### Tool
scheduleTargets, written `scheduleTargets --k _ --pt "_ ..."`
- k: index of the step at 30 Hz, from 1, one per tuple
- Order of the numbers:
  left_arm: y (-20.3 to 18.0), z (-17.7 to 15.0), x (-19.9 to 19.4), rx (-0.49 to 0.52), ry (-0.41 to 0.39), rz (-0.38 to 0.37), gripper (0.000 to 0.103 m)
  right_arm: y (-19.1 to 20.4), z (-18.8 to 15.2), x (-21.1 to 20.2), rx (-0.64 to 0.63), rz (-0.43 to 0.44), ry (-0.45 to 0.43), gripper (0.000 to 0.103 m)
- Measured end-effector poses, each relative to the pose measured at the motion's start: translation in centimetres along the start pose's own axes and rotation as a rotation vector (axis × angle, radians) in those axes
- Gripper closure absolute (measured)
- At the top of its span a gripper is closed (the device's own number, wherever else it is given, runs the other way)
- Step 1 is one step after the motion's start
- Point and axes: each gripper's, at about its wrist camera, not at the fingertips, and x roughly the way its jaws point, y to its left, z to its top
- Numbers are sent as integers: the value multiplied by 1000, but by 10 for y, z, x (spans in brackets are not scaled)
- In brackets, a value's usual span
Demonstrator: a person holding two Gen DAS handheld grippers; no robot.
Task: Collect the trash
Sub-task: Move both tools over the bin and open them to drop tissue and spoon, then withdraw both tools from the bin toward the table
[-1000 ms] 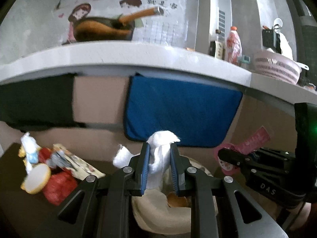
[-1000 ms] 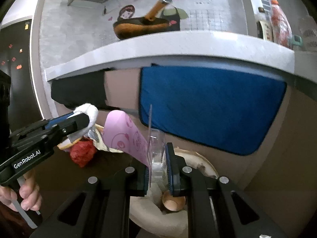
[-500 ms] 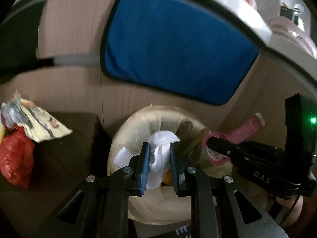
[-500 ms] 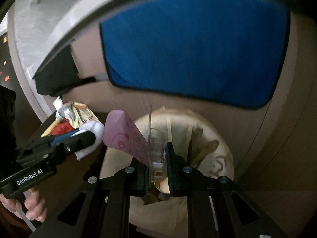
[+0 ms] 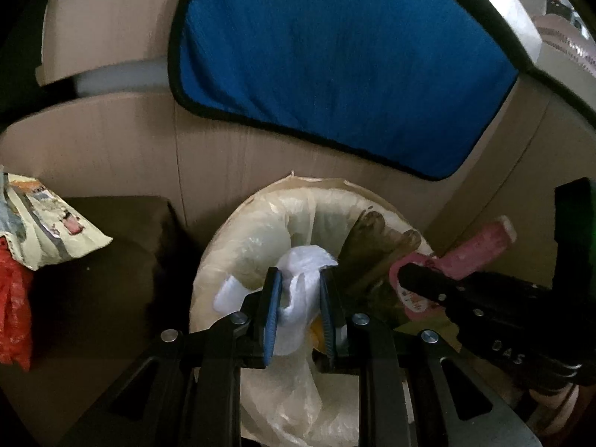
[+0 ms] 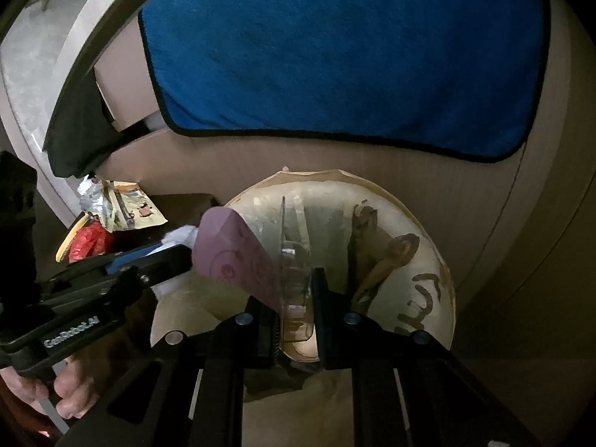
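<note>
My left gripper (image 5: 298,279) is shut on a crumpled white tissue (image 5: 303,260) and hangs over the mouth of a round bin lined with a yellowish bag (image 5: 238,238). My right gripper (image 6: 298,287) is shut on a clear plastic blister pack (image 6: 294,257) with a pink card (image 6: 231,257), also over the bin (image 6: 436,260). The two grippers sit side by side. In the left wrist view the right gripper (image 5: 406,275) shows at the right with its pink pack (image 5: 480,247). In the right wrist view the left gripper (image 6: 175,257) comes in from the left with the tissue (image 6: 178,234).
A blue towel (image 5: 335,67) hangs on the cabinet front behind the bin. Left of the bin a dark low table (image 5: 111,260) bears a snack wrapper (image 5: 48,231) and a red bag (image 5: 15,298). A person's hand (image 6: 70,395) grips the left tool.
Both grippers have come down and tipped forward, from facing the counter to hanging over the bin's mouth. Each still holds its piece of trash. The counter top has left view.
</note>
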Motion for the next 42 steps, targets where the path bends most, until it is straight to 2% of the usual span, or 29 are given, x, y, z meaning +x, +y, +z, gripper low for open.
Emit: scheduleTargets --k 2,6,8,9,10,13,17,23,25,28,35,42 --pt "1 -1 4 -9 20 -14 82 -2 0 1 7 -6 4 88" --pt "1 -6 10 -8 53 -64 76 -8 -2 -2 24 -14 -1 87" --pt "1 -7 9 -6 50 -77 64 -9 -2 -2 28 -27 -1 86" --pt "1 -7 7 -8 37 -81 54 -9 -3 -2 29 -32 -1 82" --pt "2 -7 4 -10 20 -80 50 -10 -4 -2 32 -33 0 79" --pt "1 -7 1 -4 20 -78 49 -12 -6 -3 45 -36 -2 75" --pt "13 -5 -6 -59 28 -102 49 -14 -9 -7 64 -50 -12 75" --pt "38 2 -30 -160 -10 -180 49 -12 -12 -15 67 -70 -27 75" --pt "48 6 -43 -186 -45 -187 49 -9 -12 -17 67 -76 -32 75" --pt "59 7 -59 -201 -80 -160 49 -4 -12 -24 65 -83 -51 75" --pt "94 -7 -98 -172 -154 -17 49 17 -7 -34 37 -72 -79 75" --pt "159 -36 -150 -247 -186 100 49 65 -2 -25 -26 6 -83 75"
